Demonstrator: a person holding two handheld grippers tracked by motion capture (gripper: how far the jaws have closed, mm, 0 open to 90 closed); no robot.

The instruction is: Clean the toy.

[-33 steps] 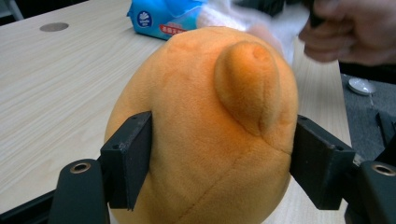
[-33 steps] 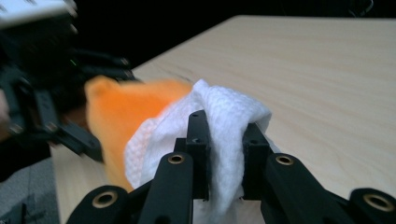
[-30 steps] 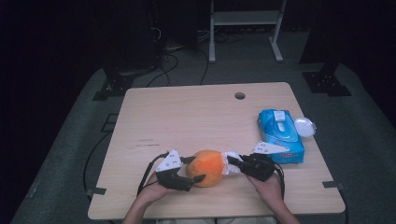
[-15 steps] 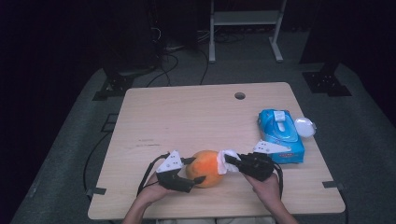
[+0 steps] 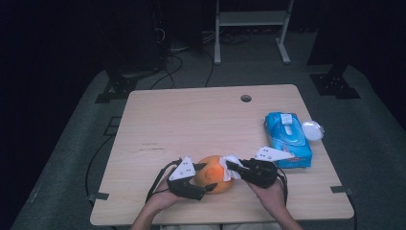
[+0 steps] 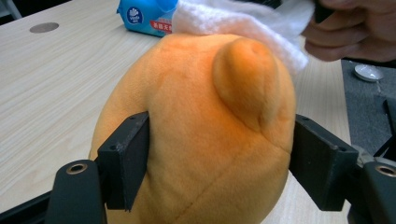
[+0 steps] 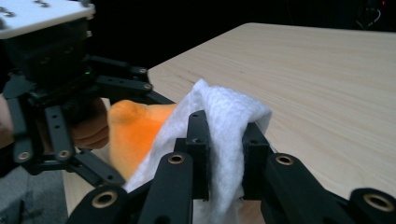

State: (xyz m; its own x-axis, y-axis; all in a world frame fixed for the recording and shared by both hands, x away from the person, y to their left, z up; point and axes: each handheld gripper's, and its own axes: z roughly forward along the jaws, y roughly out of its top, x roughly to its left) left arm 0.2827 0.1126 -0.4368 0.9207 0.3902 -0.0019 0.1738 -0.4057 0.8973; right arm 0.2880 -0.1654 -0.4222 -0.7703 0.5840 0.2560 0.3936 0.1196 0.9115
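Note:
An orange plush toy (image 5: 214, 173) sits near the table's front edge, and my left gripper (image 5: 207, 176) is shut on it. In the left gripper view the two black pads (image 6: 128, 158) press into the plush (image 6: 196, 140) on both sides. My right gripper (image 5: 230, 166) comes in from the right, shut on a folded white wipe (image 5: 231, 160). The right gripper view shows the wipe (image 7: 224, 116) pinched between the jaws of the right gripper (image 7: 225, 140) and lying against the plush (image 7: 135, 130). The wipe (image 6: 243, 21) drapes over the toy's top.
A blue pack of wet wipes (image 5: 287, 139) lies at the right of the wooden table (image 5: 191, 120), with a small white lid (image 5: 312, 130) just beyond it. A round cable hole (image 5: 246, 98) sits at the far edge. Dark floor and cables surround the table.
The right gripper has slid the wipe a little to the left over the top of the plush. The left gripper and the plush have stayed in place.

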